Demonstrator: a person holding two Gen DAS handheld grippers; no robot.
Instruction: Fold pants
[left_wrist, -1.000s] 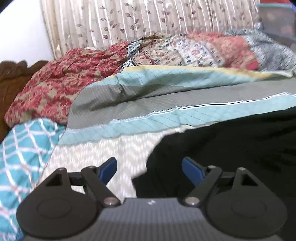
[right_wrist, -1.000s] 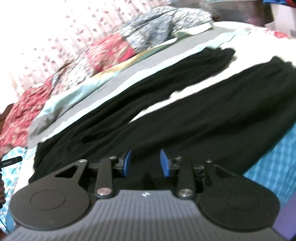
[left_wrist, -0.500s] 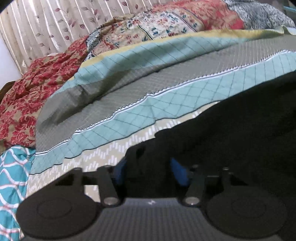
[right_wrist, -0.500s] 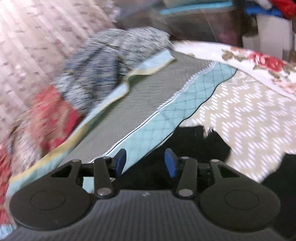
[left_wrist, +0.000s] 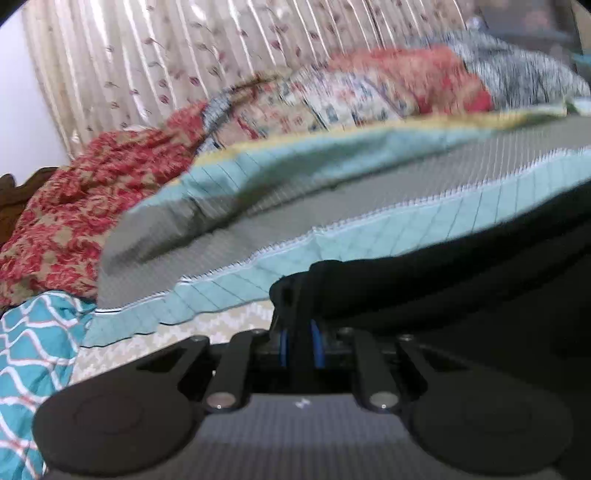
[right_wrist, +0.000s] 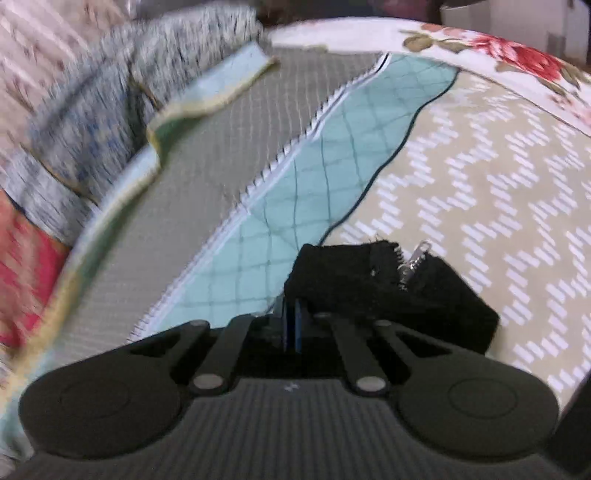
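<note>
**Both finger pairs clamping black pants on bed**

Blue-padded fingers (left_wrist: 314, 343) of left gripper (left_wrist: 298, 345) are pinching a raised fold of the black fabric pants (left_wrist: 461, 295), having just closed on it. Right gripper (right_wrist: 293, 325) is likewise gripping, pads w/ cloth between, at the pants' end nr the metal zipper pull (right_wrist: 415, 258). Pants are lying across the teal, grey & beige quilted bedspread (right_wrist: 332, 147); red floral blanket (left_wrist: 74, 214) is bunched behind.

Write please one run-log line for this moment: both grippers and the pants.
left gripper: shut on black pants | right gripper: shut on pants end with zipper | both jaws just closed | surface: quilt
</note>
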